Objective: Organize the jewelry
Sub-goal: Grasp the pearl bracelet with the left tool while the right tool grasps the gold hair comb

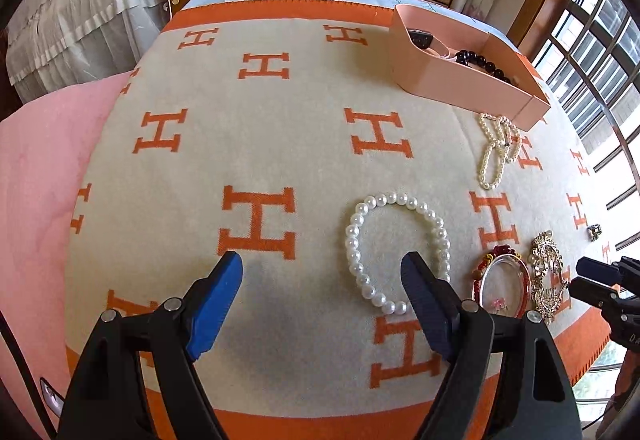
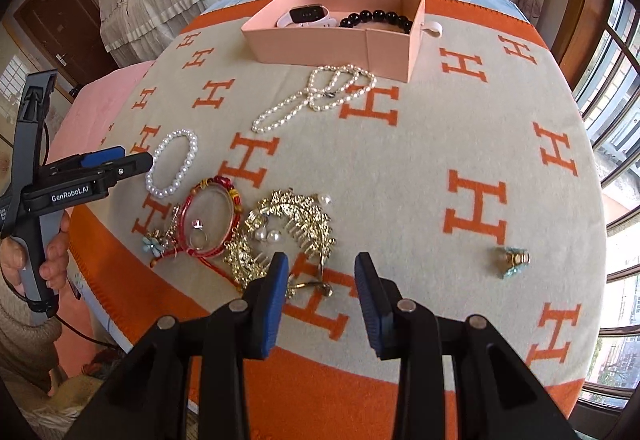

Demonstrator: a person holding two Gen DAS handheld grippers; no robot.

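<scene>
The left gripper (image 1: 322,272) hangs low over the blanket (image 1: 280,143) with its jaws spread wide and nothing between them; the pearl bracelet (image 1: 396,252) lies flat at lower centre-right of the left wrist view, its ring crossing in front of the right-hand pad (image 1: 424,300), so it sits slightly to the right of the gap rather than centred in it. In the right wrist view the same bracelet (image 2: 173,163) appears at middle left, just beside the left gripper's tips; the left hand is plainly the nearer one.

The right gripper (image 2: 322,272) is also spread and empty, at the bottom of its frame over an orange letter, with the gold hair comb (image 2: 294,224) just beyond its left pad and a small ring (image 2: 514,260) well apart at right.

The pink box (image 2: 332,43) stands at upper centre of the right view, already holding a watch (image 2: 306,15) and dark beads (image 2: 378,17); a long pearl necklace (image 2: 316,95) lies just in front of it.

My judgement: the coming grasp turns on shifting the left gripper a little rightward so one strand of the bracelet's loop falls between the pads; the box then lies ahead and to the right.
</scene>
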